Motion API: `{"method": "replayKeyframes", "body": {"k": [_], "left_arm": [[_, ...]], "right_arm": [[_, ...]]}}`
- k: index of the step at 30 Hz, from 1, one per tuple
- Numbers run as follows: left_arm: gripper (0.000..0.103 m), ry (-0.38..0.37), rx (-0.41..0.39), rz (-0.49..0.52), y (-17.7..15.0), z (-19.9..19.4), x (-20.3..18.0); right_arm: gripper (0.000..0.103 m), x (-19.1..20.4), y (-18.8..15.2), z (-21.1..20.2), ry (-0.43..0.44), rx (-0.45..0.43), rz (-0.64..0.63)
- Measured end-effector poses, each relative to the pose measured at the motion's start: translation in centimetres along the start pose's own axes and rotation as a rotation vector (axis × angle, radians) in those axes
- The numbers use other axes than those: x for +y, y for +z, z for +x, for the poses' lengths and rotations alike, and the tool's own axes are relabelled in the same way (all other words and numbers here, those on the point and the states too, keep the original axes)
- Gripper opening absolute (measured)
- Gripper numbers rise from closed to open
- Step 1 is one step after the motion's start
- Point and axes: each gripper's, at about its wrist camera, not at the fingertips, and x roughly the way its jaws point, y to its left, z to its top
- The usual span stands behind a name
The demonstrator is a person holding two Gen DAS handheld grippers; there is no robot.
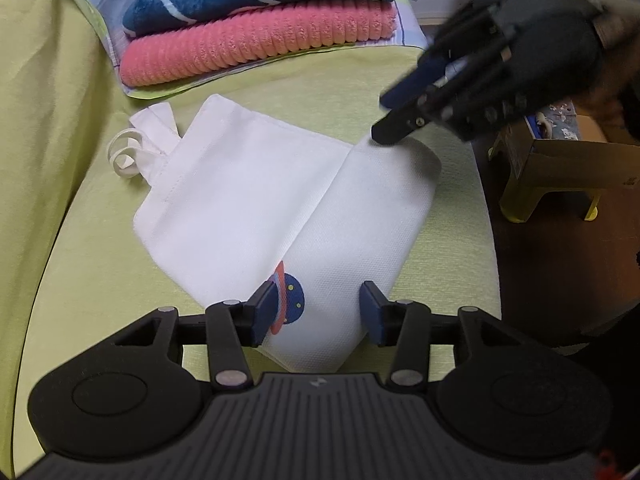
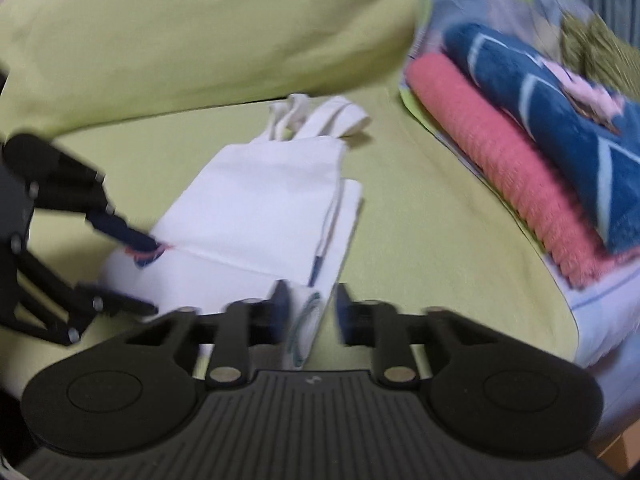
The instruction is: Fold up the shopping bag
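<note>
White shopping bag [image 1: 256,200] lying partly folded on green couch seat [image 1: 400,76], handles [image 1: 132,148] pointing toward backrest. Left gripper [image 1: 318,312] hovering spread wide over bag's near edge by print. Right gripper [image 2: 310,312] spread, straddling raised bag fold at seat's front edge; frame blurring.

bag [image 1: 256,200] lies flat mid-cushion [image 1: 80,240], one end folded back over itself | handles [image 1: 132,148] at its far-left end | towel stack [image 1: 256,28] behind it | left gripper [image 1: 318,312] at near end, right gripper [image 1: 390,118] over far-right corner | stool [image 1: 548,188] off right
</note>
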Motion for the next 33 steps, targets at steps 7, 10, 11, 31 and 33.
{"method": "replayKeyframes", "body": {"k": [7, 10, 11, 31, 33], "left_arm": [[0.051, 0.006, -0.021, -0.029, -0.4, 0.1, 0.1], [0.051, 0.010, -0.022, -0.039, -0.4, 0.1, 0.1], [0.051, 0.013, -0.021, -0.038, -0.4, 0.1, 0.0], [0.051, 0.029, -0.008, -0.029, -0.2, 0.0, -0.5], [0.051, 0.028, -0.005, -0.022, -0.1, 0.0, -0.5]], "right_arm": [[0.015, 0.1, -0.8, 2.6, 0.001, 0.015, -0.010], [0.016, -0.3, -0.1, 2.9, 0.015, 0.048, 0.013], [0.016, -0.4, 0.2, 2.9, 0.018, 0.059, 0.020], [0.045, 1.7, -4.0, -2.2, 0.039, -0.187, -0.416], [0.051, 2.9, -5.9, -2.4, 0.002, -0.234, -0.623]]}}
